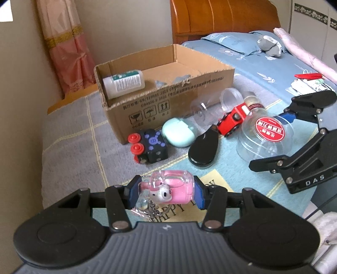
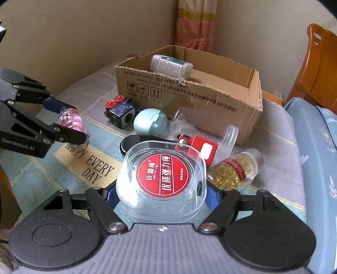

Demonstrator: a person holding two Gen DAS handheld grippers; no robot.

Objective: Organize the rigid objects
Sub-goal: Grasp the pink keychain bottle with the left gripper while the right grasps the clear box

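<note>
Left wrist view: left claw (image 1: 168, 190) around pink keychain bottle (image 1: 168, 189).

A blanket (image 2: 69, 166) with yellow grid lines and the words "HAPPY EVERY DAY" covers the near part of the bed. Beyond the blanket, at the head end, stands an orange wooden headboard (image 1: 223, 16). A blue floral pillow (image 1: 233, 43) lies just below the headboard, and on it sits what looks like a grey soft toy (image 1: 269, 45), too blurred to be sure. A rolled pink cloth (image 1: 303, 57) lies beside the pillow. A pink curtain (image 1: 67, 46) hangs in the corner, left of the headboard.
</note>
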